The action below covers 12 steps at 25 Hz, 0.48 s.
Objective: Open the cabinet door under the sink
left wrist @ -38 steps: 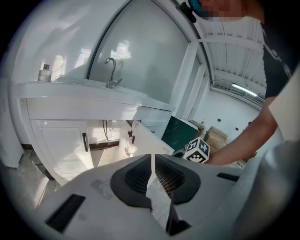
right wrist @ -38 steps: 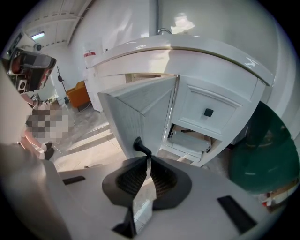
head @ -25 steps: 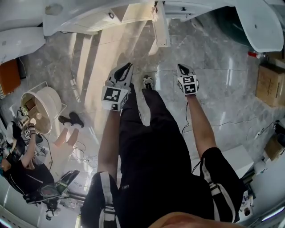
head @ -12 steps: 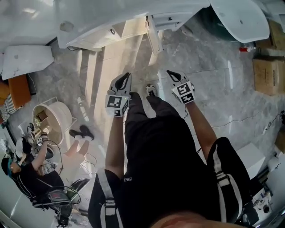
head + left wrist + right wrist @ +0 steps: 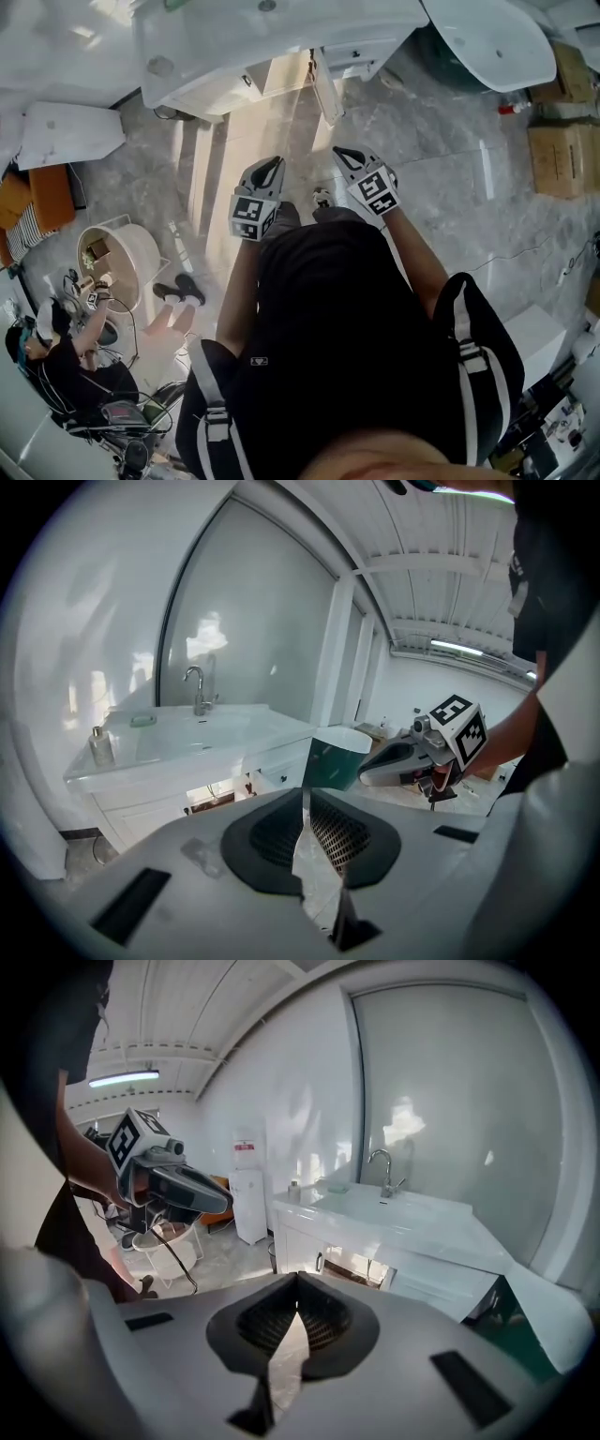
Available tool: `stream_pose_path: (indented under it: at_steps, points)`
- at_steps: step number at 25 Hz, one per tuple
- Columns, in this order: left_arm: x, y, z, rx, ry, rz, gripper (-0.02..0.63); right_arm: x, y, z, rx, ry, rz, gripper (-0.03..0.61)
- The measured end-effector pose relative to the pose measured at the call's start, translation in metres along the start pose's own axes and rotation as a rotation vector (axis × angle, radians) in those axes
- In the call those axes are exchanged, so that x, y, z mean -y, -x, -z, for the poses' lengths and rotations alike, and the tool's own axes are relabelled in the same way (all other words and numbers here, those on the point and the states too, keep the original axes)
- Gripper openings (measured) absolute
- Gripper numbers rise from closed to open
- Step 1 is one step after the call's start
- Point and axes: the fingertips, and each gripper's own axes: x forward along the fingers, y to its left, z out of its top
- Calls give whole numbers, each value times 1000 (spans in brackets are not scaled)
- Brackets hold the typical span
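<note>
The white sink vanity (image 5: pixel 281 37) runs along the top of the head view. One cabinet door (image 5: pixel 326 89) under it stands swung out towards me, leaving a dark opening (image 5: pixel 211 799) below the basin. That opening (image 5: pixel 354 1266) also shows in the right gripper view, next to a white panel with a dark handle. My left gripper (image 5: pixel 271 162) and right gripper (image 5: pixel 340 152) are held in front of my body, well short of the vanity and touching nothing. Each has its jaws shut with nothing between them.
A faucet (image 5: pixel 197 688) and a small bottle (image 5: pixel 98 745) stand on the counter. A dark green tub (image 5: pixel 450 56) sits right of the vanity and cardboard boxes (image 5: pixel 562 159) further right. At the lower left are a seated person (image 5: pixel 56 366), a round white basket (image 5: pixel 117 253) and shoes (image 5: pixel 178 291).
The head view has tilted, so more of the vanity top shows. Both grippers have drifted slightly up the frame and closer together. Their jaws stay shut.
</note>
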Motion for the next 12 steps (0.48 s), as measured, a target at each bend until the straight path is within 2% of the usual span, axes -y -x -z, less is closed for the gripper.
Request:
stream_pose_path:
  at_steps: [6, 12]
  points:
    - [4, 7, -14, 3, -49, 43, 34, -1, 5, -11, 19, -13, 36, 58]
    - [-8, 14, -23, 24, -46, 18, 34, 0, 2, -22, 30, 5, 40, 58]
